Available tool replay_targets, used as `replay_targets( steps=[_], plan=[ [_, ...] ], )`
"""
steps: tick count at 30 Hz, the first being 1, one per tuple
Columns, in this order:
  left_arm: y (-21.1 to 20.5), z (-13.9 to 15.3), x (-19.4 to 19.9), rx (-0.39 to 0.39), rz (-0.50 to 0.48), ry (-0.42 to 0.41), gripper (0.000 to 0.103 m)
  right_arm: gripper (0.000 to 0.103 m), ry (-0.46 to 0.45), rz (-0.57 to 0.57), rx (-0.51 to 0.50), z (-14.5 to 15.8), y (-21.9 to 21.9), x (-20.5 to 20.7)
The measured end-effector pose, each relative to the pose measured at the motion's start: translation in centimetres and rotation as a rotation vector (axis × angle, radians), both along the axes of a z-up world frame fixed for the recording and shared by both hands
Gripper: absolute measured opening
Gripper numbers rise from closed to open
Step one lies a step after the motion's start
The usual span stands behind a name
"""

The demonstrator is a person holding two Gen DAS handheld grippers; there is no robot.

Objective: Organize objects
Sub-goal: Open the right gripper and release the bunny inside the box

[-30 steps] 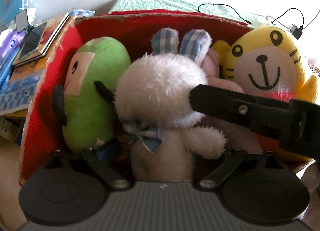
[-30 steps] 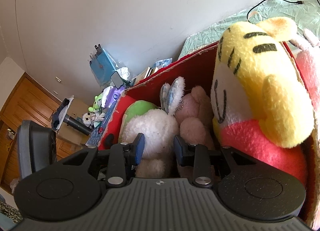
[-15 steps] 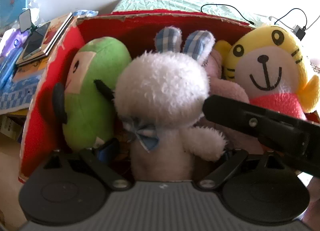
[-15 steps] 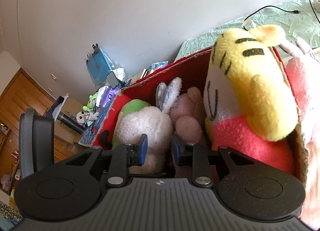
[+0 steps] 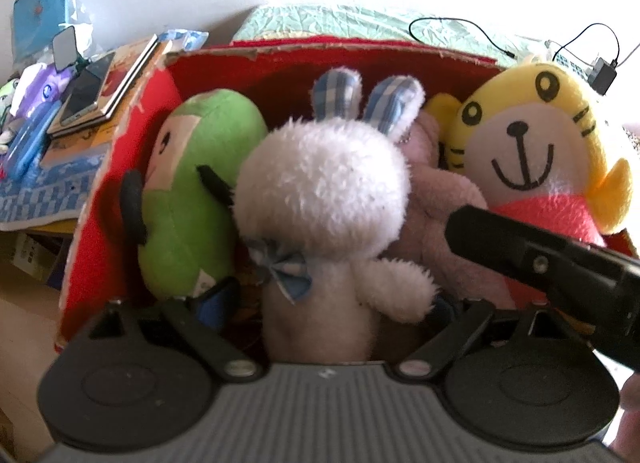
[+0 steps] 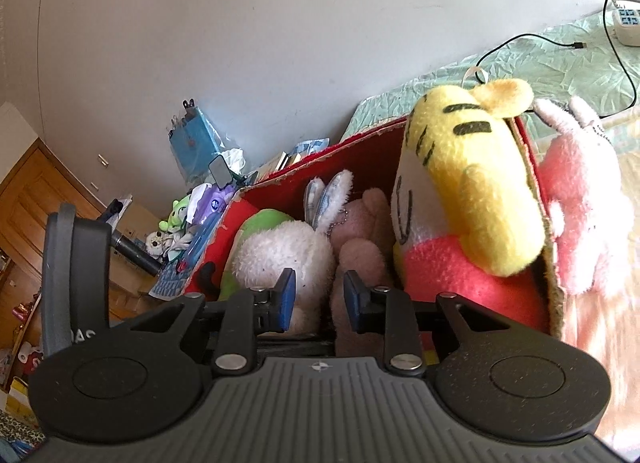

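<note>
A red cardboard box (image 5: 320,49) holds a green plush (image 5: 188,199), a white bunny with checked ears (image 5: 320,187), a pink plush (image 5: 436,199) and a yellow tiger (image 5: 528,143). My left gripper (image 5: 328,303) is open, its fingers spread wide on either side of the bunny's lower body. In the right wrist view my right gripper (image 6: 319,299) hangs at the near edge of the box (image 6: 280,183) with its blue pads (image 6: 286,299) a little apart and nothing pinched between them. Its black finger (image 5: 520,255) crosses in front of the tiger.
Another pink and white plush (image 6: 580,203) leans outside the box's right wall. Books and a phone (image 5: 92,91) lie left of the box, with a blue bag (image 5: 36,19) behind. Cables and a charger (image 5: 604,75) lie on the green bedspread (image 5: 340,19). A power strip (image 6: 626,23) sits far right.
My right gripper has drawn back from the bunny's head toward the right, its pads a bit closer together. The left gripper still straddles the bunny, and the toys have not shifted.
</note>
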State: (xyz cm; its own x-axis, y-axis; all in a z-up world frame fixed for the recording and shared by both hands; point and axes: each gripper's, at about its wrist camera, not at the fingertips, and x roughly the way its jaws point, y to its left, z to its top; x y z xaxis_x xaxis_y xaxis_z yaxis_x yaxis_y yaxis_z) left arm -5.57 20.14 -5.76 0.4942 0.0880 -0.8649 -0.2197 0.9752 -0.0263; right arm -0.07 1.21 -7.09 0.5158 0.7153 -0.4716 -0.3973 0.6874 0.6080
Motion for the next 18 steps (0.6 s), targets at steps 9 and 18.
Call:
replay_targets(
  steps=[9, 18],
  plan=[
    [-0.6, 1.0, 0.3, 0.055, -0.004, -0.025, 0.094, 0.029, -0.029, -0.031, -0.014, 0.7, -0.6, -1.1],
    [-0.6, 1.7, -1.1, 0.088, 0.007, -0.039, 0.095, 0.036, -0.079, -0.063, -0.038, 1.3, -0.4, -2.5]
  ],
)
